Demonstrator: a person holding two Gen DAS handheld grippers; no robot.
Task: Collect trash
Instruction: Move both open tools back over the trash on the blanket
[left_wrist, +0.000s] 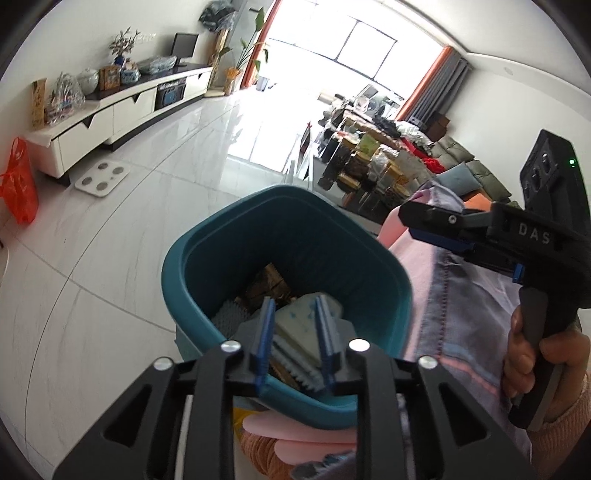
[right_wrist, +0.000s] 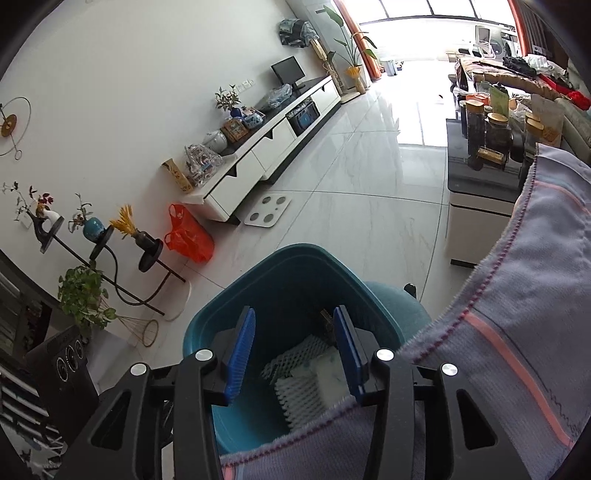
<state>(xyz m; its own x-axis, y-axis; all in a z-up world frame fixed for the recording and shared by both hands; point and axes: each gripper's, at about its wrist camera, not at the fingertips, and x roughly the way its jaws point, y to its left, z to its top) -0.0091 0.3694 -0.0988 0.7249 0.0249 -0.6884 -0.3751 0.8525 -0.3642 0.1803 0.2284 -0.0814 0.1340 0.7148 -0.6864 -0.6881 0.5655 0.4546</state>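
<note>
Both sets of jaws stand apart with nothing between the pads: the left gripper (left_wrist: 293, 339) is moderately open above the teal bin (left_wrist: 207, 258), and the right gripper (right_wrist: 293, 354) gapes wider over the same bin (right_wrist: 207, 325), its blue pads bare.

Trash lies at the bin's bottom: white foam netting (right_wrist: 299, 397), a pale sponge-like block (left_wrist: 306, 314) and brown crumpled packaging (left_wrist: 267, 282) toward twelve o'clock of the pile. From the left wrist view the right gripper (left_wrist: 436, 221) shows at three o'clock, held in a hand (left_wrist: 535, 354), over a striped lilac cloth (left_wrist: 461, 295). That cloth (right_wrist: 517, 314) fills four o'clock of the right wrist view, its edge draped across the bin's near rim.

Judging by this, a drop looks finished or a new item is being sought. To do it well, lift both tools straight up so a pad does not catch the rim, and keep the cloth hem from sliding in.

Beyond, at ten o'clock, stand a bathroom scale (left_wrist: 102, 179) and an orange plastic bag (left_wrist: 18, 184) on white floor.
</note>
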